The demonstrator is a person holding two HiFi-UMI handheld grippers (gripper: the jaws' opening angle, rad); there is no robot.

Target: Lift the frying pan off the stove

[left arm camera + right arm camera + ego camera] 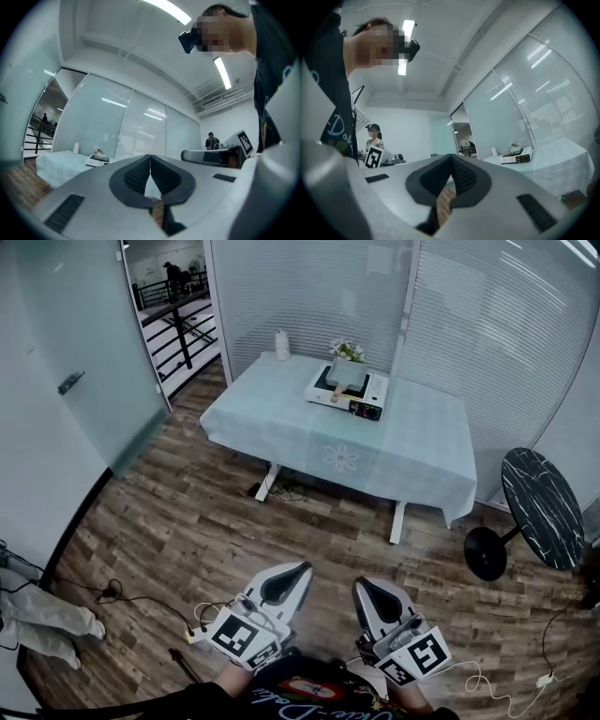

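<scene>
A square grey frying pan (343,374) with a wooden handle sits on a white portable stove (348,393) on the far table (281,423), which wears a pale blue cloth. The stove (97,161) shows small in the left gripper view, and the stove (517,157) again in the right gripper view. My left gripper (302,568) and right gripper (357,583) are held close to my body at the bottom of the head view, far from the table. Both are shut with nothing between the jaws.
A white bottle (282,345) and a small flower pot (348,351) stand at the table's back. A round black marble side table (541,507) is at the right. Cables lie on the wooden floor (187,521). A glass door (84,352) stands at the left.
</scene>
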